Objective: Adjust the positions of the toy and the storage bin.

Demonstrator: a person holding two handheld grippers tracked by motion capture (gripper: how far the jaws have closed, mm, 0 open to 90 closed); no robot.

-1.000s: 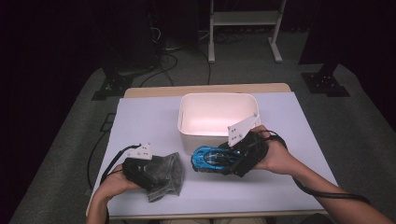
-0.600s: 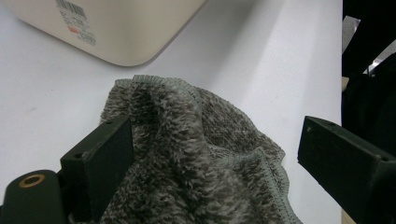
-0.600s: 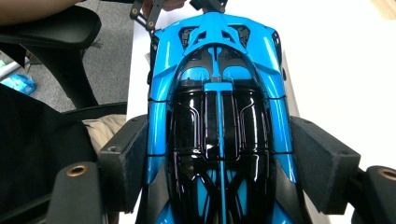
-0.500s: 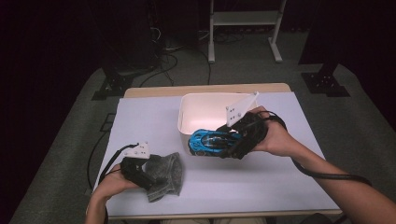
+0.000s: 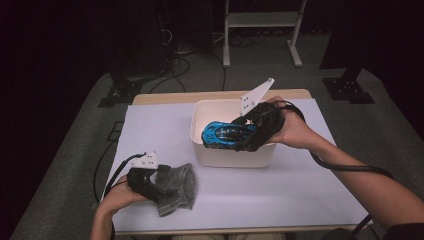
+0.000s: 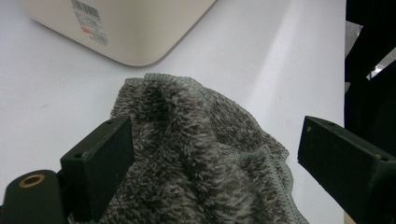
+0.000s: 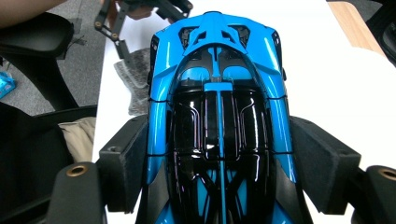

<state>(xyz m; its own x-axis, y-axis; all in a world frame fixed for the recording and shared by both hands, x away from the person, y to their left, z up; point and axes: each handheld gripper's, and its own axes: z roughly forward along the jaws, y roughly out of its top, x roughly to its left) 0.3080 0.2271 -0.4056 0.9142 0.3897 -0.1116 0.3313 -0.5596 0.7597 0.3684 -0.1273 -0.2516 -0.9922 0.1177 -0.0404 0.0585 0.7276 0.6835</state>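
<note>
My right gripper (image 5: pixel 241 135) is shut on a blue and black toy car (image 5: pixel 224 134) and holds it level just above the open top of a white bin (image 5: pixel 200 147). In the right gripper view both pads press the sides of the car (image 7: pixel 217 93). At the table's near left, my left gripper (image 5: pixel 161 192) rests on a crumpled grey cloth (image 5: pixel 179 192). Its jaws stand open in the left gripper view, and the cloth (image 6: pixel 196 140) lies flat between them.
The bin stands mid-table on a white tabletop (image 5: pixel 280 185), and its corner (image 6: pixel 130 28) lies just beyond the cloth. A black cable (image 5: pixel 345 167) trails from the right gripper along the forearm. Stand legs and cables sit on the floor behind the table.
My right gripper has lifted the car from the table in front of the bin and carried it up and away over the bin's opening. The left gripper stayed on the cloth.
</note>
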